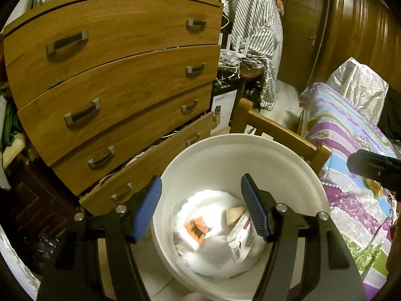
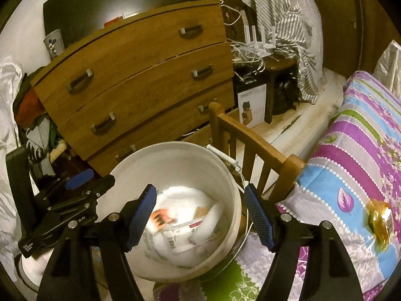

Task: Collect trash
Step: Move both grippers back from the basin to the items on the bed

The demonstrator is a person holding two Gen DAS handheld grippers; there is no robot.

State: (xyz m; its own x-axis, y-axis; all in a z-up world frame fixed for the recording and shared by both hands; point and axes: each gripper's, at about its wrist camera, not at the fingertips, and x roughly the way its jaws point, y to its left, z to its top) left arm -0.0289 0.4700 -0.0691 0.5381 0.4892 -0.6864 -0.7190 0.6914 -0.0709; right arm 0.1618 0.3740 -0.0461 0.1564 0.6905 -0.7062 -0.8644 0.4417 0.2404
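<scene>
A white bucket [image 1: 308, 188] stands on the floor beside the bed; it also shows in the right wrist view [image 2: 225, 175]. It holds white paper, small boxes [image 1: 239, 235] and an orange wrapper [image 1: 198, 227]. My left gripper [image 1: 201, 210] is open and empty, hovering above the bucket's mouth. My right gripper [image 2: 200, 218] is open and empty, also above the bucket. A gold crumpled wrapper [image 2: 379, 222] lies on the bed cover to the right of the right gripper. The left gripper shows in the right wrist view [image 2: 75, 200] at the bucket's left.
A wooden chest of drawers [image 1: 112, 80] stands behind the bucket, its bottom drawer pulled open. A wooden bed frame [image 2: 253, 145] and a striped floral bed cover [image 2: 351, 150] are to the right. A stool with cables [image 2: 263, 57] and striped clothing [image 1: 253, 25] are behind.
</scene>
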